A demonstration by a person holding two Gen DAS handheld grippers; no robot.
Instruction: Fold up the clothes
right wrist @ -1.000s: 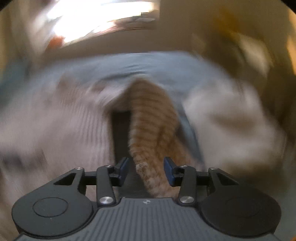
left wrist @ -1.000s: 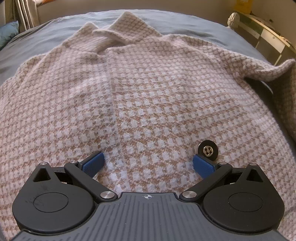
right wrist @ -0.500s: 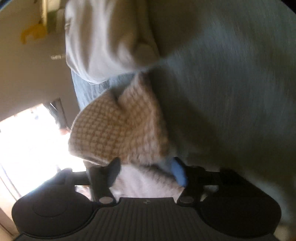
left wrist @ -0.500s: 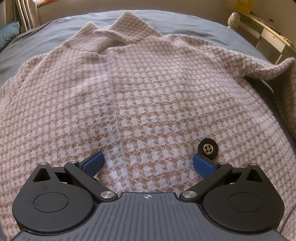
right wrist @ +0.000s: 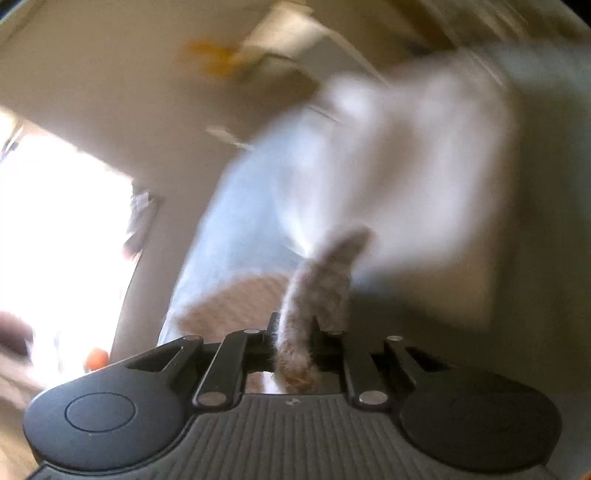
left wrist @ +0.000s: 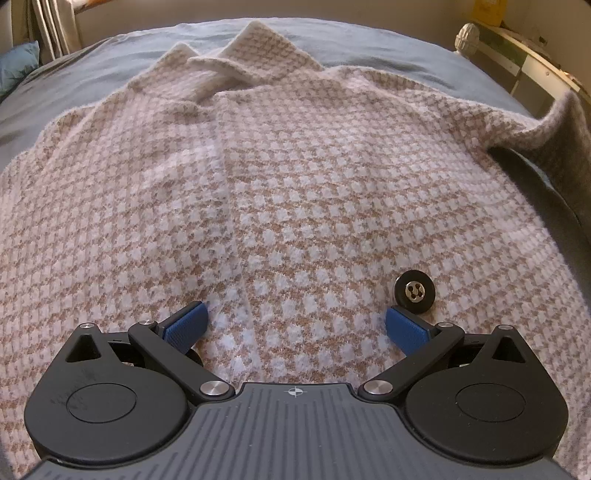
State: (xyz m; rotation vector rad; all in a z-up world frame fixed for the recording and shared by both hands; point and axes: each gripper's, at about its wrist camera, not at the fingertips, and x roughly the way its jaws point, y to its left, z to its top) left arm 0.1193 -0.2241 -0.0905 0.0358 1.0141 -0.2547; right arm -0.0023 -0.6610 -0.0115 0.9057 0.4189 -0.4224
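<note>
Left gripper [left wrist: 295, 325]: tilted steeply down over the cardigan [left wrist: 280, 177], low centre of the frame. Its two blue pads [left wrist: 184, 325] stand wide apart with nothing pinched; the tips look to rest on the knit, though contact cannot be confirmed.

Right gripper [right wrist: 301, 332]: the view is tilted and badly blurred, with wall and a bright window at the left. The jaws have just been closing and now sit narrow, clamped on a roll of the cardigan's fuzzy edge that rises between them at lower centre.

Cardigan: one, a tan-and-white check knit, spread flat across the bed [left wrist: 92, 70] and filling most of the left view. Its collar [left wrist: 236, 62] lies at upper centre. At the right edge of that frame the fabric is lifted into a raised flap [left wrist: 554, 125].

Buttons: one fully seen, a black button [left wrist: 415, 291] with a metal centre, just beside the right-hand pad, lower right. A dark round shape by the left-hand pad is too hidden to name.

Pillow [left wrist: 16, 70]: one, blue, upper left.

Bedpost knob [left wrist: 468, 35]: one, upper right.
</note>
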